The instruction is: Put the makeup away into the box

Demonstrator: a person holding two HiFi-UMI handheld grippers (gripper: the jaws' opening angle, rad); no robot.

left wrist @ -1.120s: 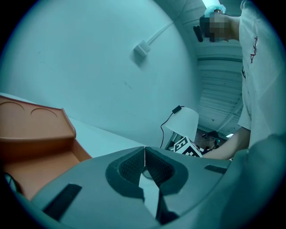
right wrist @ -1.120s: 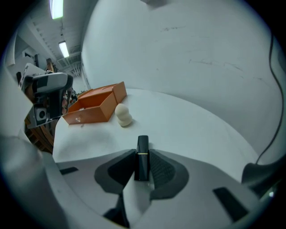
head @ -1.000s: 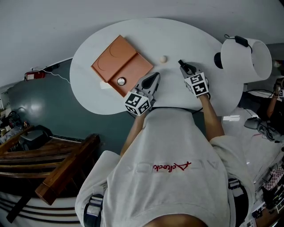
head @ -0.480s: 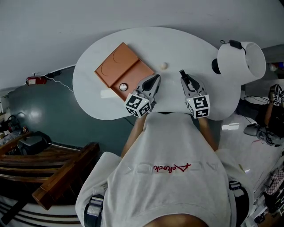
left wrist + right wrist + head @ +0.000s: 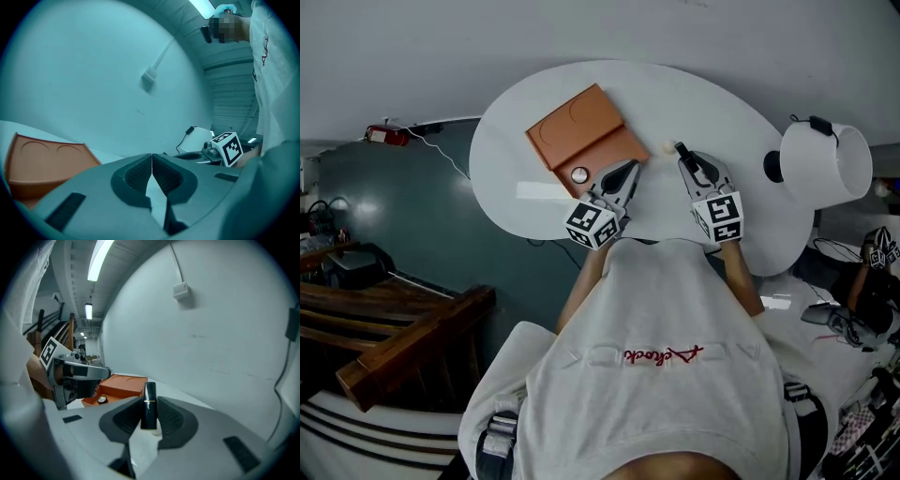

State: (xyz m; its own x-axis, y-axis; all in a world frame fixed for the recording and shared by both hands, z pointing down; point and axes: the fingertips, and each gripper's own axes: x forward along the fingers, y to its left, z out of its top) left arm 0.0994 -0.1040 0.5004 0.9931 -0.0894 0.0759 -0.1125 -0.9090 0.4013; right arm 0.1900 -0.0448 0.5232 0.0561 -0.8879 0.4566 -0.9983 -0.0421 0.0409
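Observation:
An orange box [image 5: 581,136] lies open on the white oval table [image 5: 722,103], with a small round compact [image 5: 579,174] in its near tray. My right gripper [image 5: 686,159] is shut on a black lipstick tube [image 5: 149,404], held upright above the table, right of the box. A small cream ball [image 5: 667,146] rests on the table close to the tube's tip. My left gripper [image 5: 628,172] hovers at the box's near right corner, shut, with nothing between the jaws. In the left gripper view the box lid [image 5: 44,161] sits at the lower left.
A big white lamp-like shade [image 5: 825,164] with a black cable stands at the table's right end. Dark wooden stairs [image 5: 384,337] lie on the lower left, off the table. A grey wall closes the far side. The right gripper's marker cube [image 5: 228,147] shows in the left gripper view.
My right gripper has risen off the table with the lipstick and drifted left toward the cream ball and the box. The left gripper has lifted a little beside the box.

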